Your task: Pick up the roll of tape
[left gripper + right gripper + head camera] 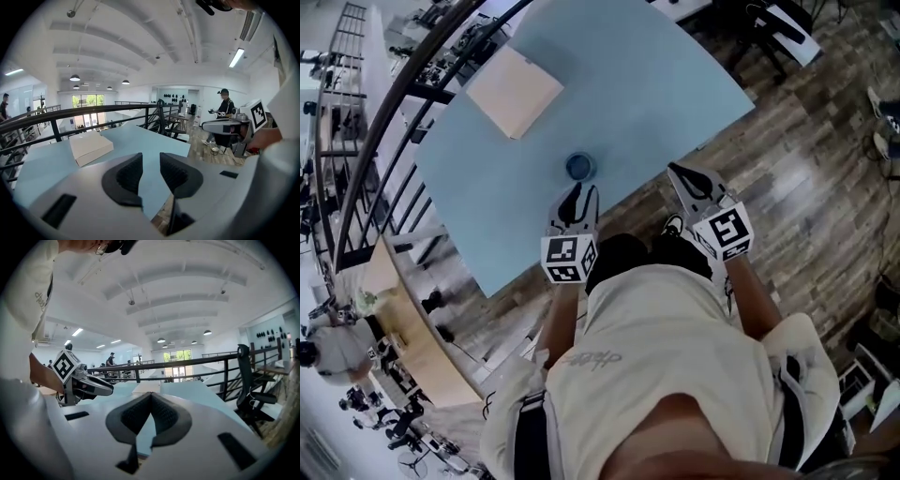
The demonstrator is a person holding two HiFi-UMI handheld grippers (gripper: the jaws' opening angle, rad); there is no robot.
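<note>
While the roll of tape (579, 167) lies flat, hole upward, left tongs (580, 194) gape empty; right tongs (677, 172) meet.

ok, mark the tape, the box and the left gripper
tape (579, 167), head view, top of the roll.
box (516, 91), head view, middle of its top face.
left gripper (579, 193), head view, between its fingertips.

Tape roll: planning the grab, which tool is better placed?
Likely left. The left tool sits just behind the roll of tape, jaws apart; the right tool is off to the side, jaws together.
</note>
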